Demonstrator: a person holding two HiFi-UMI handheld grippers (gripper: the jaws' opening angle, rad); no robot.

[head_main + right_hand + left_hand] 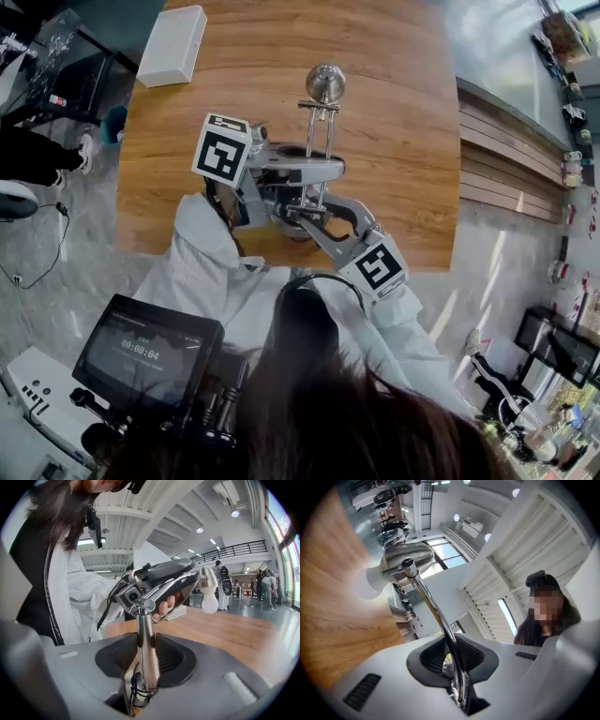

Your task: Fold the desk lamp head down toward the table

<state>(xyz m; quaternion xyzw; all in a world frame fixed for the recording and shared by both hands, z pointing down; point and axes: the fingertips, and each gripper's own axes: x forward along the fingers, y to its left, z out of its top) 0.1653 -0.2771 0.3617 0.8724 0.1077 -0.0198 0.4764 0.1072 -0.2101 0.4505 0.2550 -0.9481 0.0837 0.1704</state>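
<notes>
Nearest, low ctr in head view, right gripper (143,660): fingers clamped on the upright lamp post (142,634) just above its base. Just beyond, left gripper (452,663): fingers closed on the thin chrome lamp arm (426,597). Arm runs up-frame to the lamp head (325,82), top ctr, above the wooden desk (403,141). White box (172,45) upper left, well apart.

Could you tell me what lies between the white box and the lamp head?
Nothing: only bare wooden table between white box and lamp head, in the head view.
</notes>
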